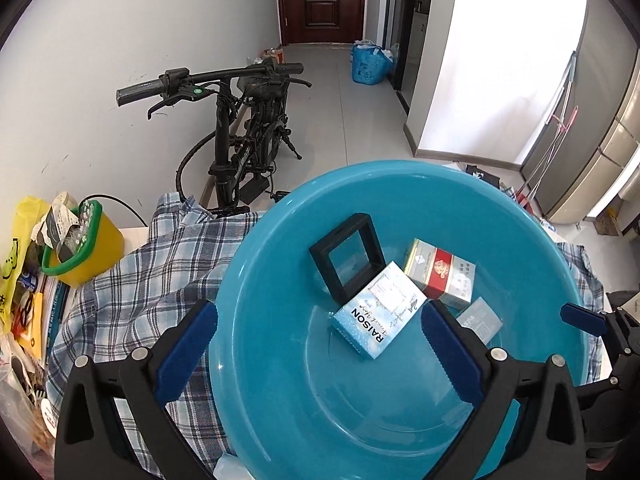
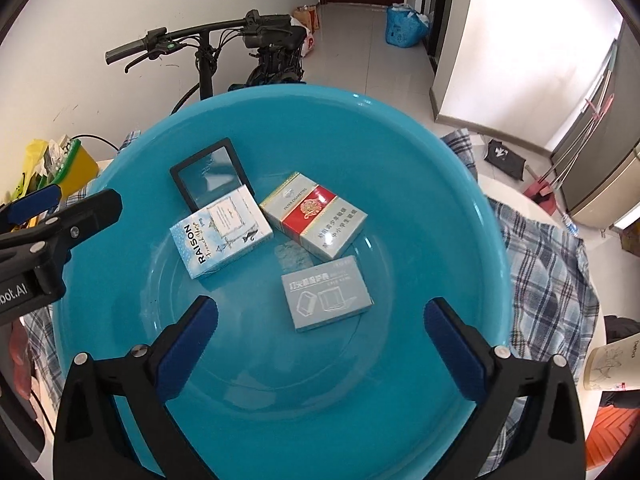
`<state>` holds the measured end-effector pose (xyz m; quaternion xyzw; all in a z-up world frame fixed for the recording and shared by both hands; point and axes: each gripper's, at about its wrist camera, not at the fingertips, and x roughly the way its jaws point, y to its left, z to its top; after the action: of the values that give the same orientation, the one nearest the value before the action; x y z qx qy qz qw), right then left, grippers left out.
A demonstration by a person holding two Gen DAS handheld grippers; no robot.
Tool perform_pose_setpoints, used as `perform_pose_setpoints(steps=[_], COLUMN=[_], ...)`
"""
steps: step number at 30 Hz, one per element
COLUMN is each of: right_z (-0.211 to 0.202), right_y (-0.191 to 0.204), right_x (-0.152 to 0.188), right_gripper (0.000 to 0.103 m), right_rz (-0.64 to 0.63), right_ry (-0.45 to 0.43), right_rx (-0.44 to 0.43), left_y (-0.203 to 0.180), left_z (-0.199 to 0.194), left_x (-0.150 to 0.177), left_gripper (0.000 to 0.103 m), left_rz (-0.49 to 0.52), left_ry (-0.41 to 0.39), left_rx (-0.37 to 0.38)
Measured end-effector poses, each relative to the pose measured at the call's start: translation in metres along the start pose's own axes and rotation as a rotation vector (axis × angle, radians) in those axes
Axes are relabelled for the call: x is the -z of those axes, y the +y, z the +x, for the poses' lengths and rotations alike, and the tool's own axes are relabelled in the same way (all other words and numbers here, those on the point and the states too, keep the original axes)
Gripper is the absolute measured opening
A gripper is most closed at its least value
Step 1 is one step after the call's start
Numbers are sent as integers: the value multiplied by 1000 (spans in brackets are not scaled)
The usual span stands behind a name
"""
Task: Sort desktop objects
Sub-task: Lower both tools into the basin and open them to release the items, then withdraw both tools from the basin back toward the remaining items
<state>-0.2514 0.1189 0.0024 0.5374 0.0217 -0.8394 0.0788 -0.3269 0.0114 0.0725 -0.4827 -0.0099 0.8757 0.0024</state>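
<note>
The round teal plastic basin (image 2: pixel 460 184) is smooth and glossy, throwing back light. The pale blue cardboard box (image 2: pixel 221 236) and red-and-silver cigarette pack (image 2: pixel 316 216) have a printed sheen. The blue-and-white checked cloth (image 1: pixel 152 264) looks soft and creased. The grippers' blue fingers (image 2: pixel 188 344) look matt, ribbed plastic.

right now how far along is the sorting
Done: four things lie in the basin: black frame, RAISON box, red pack, grey box. In hand: nothing; left gripper and right gripper are open. Left: clutter around the yellow bin.
</note>
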Motion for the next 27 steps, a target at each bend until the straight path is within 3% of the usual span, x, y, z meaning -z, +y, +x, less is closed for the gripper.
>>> perform_pose_setpoints(steps=[5,9,13,16,19,21,24,27], right_z=[-19,-34,-56,-78,-104,-120,-135,-141], right_y=[-8,-15,-21,-21,-17,-17,-22,-26], right_x=[1,3,7,15,26,33,38,38], right_gripper=[103,103,103,103,103,103,103,103], right_rz=[17,12,19,12,0,11,74,123], right_ry=[-103,-195,-344,-480,-643,-752,-837,-865], right_rx=[12,57,99,104,152,170,174,178], left_y=[10,13,32,39,30,19,-2,-11], left_z=[-15,-45,-69,-89,-110,-116,-118,-129], left_x=[-2,0,5,10,18,18,17,29], left_gripper=[103,103,103,103,103,103,103,103], left_rz=[-46,12,-107,-135,-64,10,121,158], left_ry=[-68,-242,-353,-507,-686,-693,-657,-744], left_rx=[19,-33,104,136,88,31,-76,-119])
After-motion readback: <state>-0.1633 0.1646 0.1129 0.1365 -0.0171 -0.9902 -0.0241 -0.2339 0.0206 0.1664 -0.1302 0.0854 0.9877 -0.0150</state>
